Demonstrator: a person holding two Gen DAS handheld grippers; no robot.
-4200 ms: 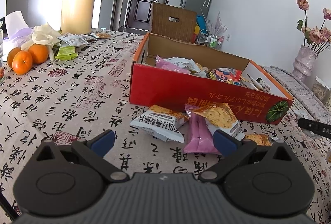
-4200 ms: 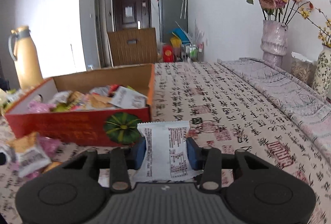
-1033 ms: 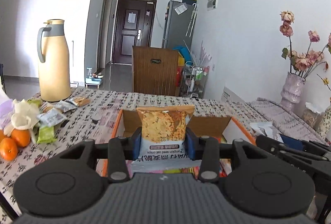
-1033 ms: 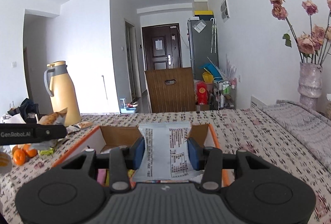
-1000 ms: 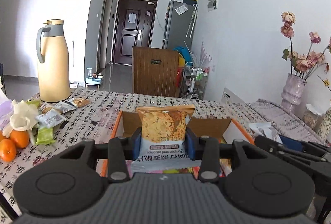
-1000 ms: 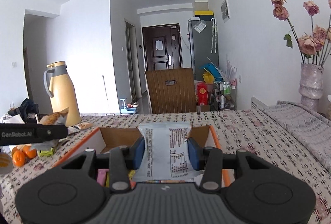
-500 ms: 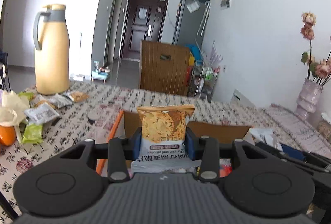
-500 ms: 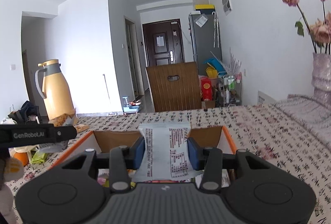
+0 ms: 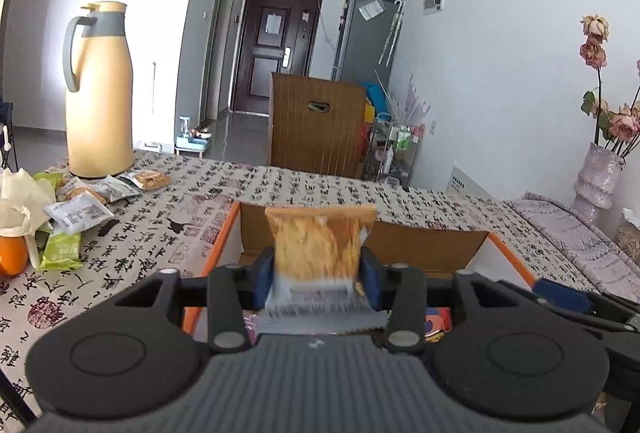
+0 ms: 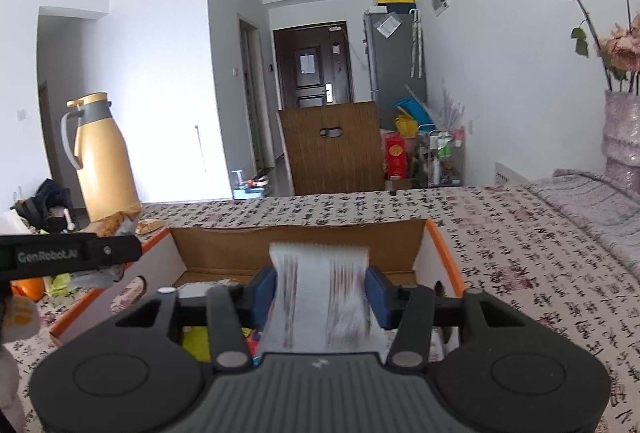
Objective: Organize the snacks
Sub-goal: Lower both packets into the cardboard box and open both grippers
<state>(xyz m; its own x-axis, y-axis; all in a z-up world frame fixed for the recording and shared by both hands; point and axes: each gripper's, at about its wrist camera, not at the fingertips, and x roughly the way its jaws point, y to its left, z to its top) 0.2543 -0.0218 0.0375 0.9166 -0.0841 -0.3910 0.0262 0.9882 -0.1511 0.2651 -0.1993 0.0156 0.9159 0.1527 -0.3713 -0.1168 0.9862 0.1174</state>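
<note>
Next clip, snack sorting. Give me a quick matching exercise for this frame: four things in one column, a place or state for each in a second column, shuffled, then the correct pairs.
Things:
1. orange snack packet
2. white snack packet
3. yellow thermos jug
4. green packet

Places or states:
A. lying flat on the tablecloth near an orange
B. between the right gripper's pads
C. between the left gripper's pads
D. standing upright at the table's far left

Pairs: 1-C, 2-B, 3-D, 4-A

An orange snack packet (image 9: 318, 251), motion-blurred, was seen between the blue pads (image 9: 265, 273) of the left gripper (image 9: 318, 275), above the open cardboard box (image 9: 432, 247). The right gripper (image 9: 560, 299) was seen at the box's right edge. More packets (image 9: 78, 211) were laid beside a yellow thermos (image 9: 98, 93) on the patterned tablecloth (image 9: 132, 253).
</note>
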